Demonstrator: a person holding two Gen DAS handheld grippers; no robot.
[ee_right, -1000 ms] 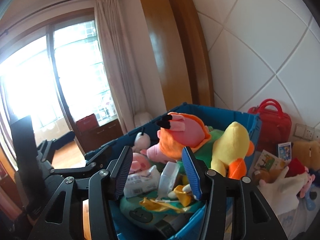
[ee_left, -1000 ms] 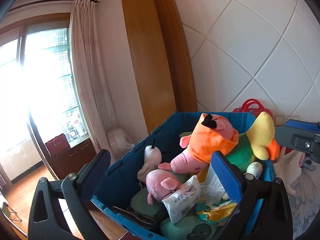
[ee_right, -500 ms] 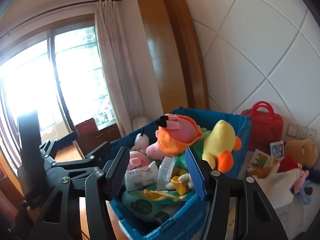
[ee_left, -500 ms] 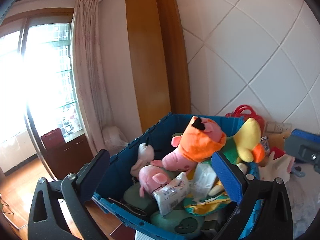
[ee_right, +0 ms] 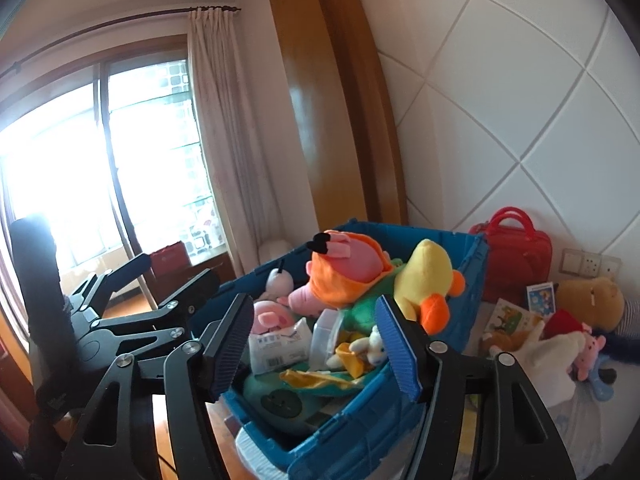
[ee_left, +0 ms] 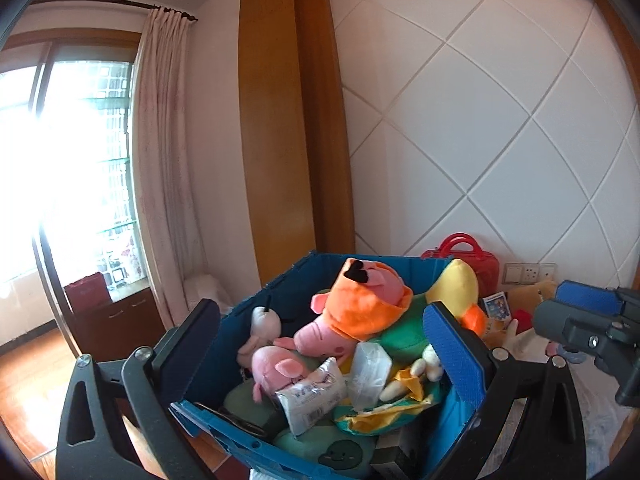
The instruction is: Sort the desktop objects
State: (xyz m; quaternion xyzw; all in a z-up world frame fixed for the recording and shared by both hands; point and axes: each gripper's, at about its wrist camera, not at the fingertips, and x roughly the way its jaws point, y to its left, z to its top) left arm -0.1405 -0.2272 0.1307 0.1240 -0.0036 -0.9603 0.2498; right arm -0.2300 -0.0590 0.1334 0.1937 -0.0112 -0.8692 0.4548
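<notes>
A blue crate is heaped with toys: a pink pig plush in an orange hood, a yellow duck plush, a small pink pig, a tissue pack and a clear plastic box. My left gripper is open and empty, held above and in front of the crate. My right gripper is open and empty, to the right of the left one; it shows in the left wrist view.
A red case stands against the tiled wall. More plush toys, a brown plush and picture cards lie right of the crate. A wooden door frame and a curtained window are behind.
Both grippers have pulled back and up from the crate, so it looks smaller and lower. Both stay open and empty.
</notes>
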